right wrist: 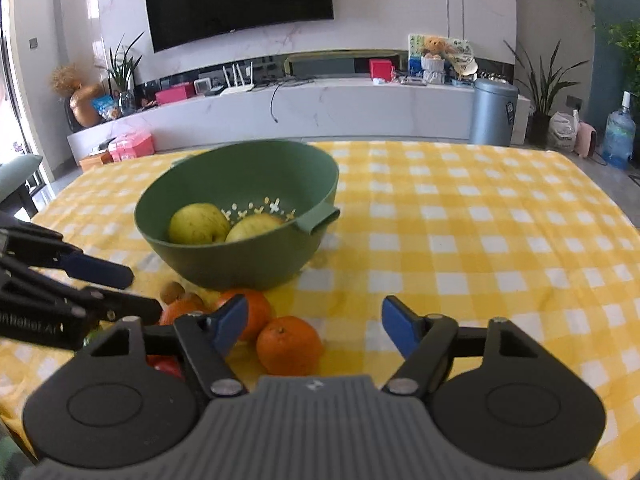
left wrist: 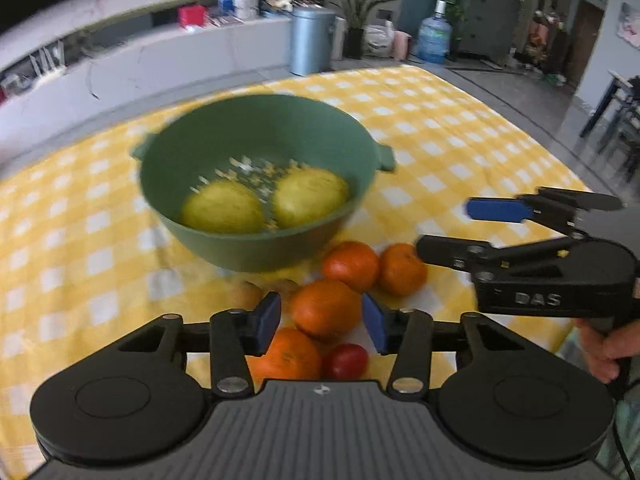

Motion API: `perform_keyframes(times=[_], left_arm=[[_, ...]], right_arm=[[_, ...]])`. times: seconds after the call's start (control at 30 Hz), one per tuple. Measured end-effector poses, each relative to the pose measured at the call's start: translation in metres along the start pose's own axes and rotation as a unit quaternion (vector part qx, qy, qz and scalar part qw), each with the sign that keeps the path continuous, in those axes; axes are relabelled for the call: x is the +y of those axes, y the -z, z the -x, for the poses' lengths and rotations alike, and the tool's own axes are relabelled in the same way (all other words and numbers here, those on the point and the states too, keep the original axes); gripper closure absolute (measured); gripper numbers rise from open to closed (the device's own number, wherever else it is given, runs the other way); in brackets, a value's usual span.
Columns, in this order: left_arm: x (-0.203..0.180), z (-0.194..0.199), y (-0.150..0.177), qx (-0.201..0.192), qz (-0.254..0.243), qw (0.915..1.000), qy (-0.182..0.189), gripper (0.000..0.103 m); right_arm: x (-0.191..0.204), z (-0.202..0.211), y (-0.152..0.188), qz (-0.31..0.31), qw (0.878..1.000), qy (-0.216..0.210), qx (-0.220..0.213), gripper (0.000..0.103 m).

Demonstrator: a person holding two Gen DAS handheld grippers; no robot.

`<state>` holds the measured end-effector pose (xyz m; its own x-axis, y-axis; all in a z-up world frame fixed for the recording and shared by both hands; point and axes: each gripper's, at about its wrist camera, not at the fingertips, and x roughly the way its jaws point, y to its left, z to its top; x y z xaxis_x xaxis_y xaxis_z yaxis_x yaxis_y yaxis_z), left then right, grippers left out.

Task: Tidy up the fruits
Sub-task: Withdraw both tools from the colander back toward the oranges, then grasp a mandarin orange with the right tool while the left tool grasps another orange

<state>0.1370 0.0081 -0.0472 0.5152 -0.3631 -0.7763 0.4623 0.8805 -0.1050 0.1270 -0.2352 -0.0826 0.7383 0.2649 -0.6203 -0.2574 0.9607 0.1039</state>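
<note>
Two yellow-green apples (left wrist: 224, 208) sit in the green colander bowl (right wrist: 240, 256) on the yellow checked tablecloth (right wrist: 480, 240). Partly hidden behind the left gripper (left wrist: 322, 322) are a small red fruit (left wrist: 346, 360) and a brownish one (right wrist: 172, 291) I can't identify. Its blue pads straddle an orange (left wrist: 324, 308), unclenched, and I can't tell if they touch it. The right gripper (right wrist: 314, 326) hangs spread and empty just behind another orange (right wrist: 289, 345). More oranges crowd the bowl's foot.
</note>
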Motion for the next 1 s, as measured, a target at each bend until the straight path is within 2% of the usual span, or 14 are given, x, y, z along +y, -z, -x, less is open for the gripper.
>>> perform_keyframes(times=[0.07, 0.2, 0.27, 0.4, 0.57, 0.77, 1.0], left_arm=[[0.001, -0.007, 0.003, 0.005, 0.009, 0.9998, 0.017, 0.048], [0.000, -0.013, 0.006, 0.005, 0.004, 0.9998, 0.017, 0.033], [0.000, -0.016, 0.007, 0.001, 0.006, 0.9999, 0.015, 0.032], [-0.001, -0.022, 0.009, 0.001, 0.000, 1.0000, 0.005, 0.028], [-0.011, -0.025, 0.013, -0.010, -0.042, 0.9989, -0.021, 0.029], [-0.022, -0.029, 0.016, -0.011, -0.081, 0.9960, -0.036, 0.032], [-0.028, -0.036, 0.018, -0.004, -0.101, 0.9933, -0.056, 0.045]], right_arm=[[0.002, -0.006, 0.002, 0.003, 1.000, -0.003, 0.010, 0.036], [0.007, -0.016, 0.006, 0.020, 0.999, 0.000, 0.031, 0.039], [0.008, -0.018, 0.006, 0.026, 0.999, -0.003, 0.035, 0.046], [0.011, -0.019, 0.008, 0.033, 0.999, -0.007, 0.039, 0.047], [0.006, -0.023, 0.008, 0.015, 0.998, -0.021, 0.052, 0.055], [0.004, -0.027, 0.008, 0.003, 0.998, -0.033, 0.062, 0.055], [0.008, -0.033, 0.010, 0.012, 0.997, -0.032, 0.076, 0.056]])
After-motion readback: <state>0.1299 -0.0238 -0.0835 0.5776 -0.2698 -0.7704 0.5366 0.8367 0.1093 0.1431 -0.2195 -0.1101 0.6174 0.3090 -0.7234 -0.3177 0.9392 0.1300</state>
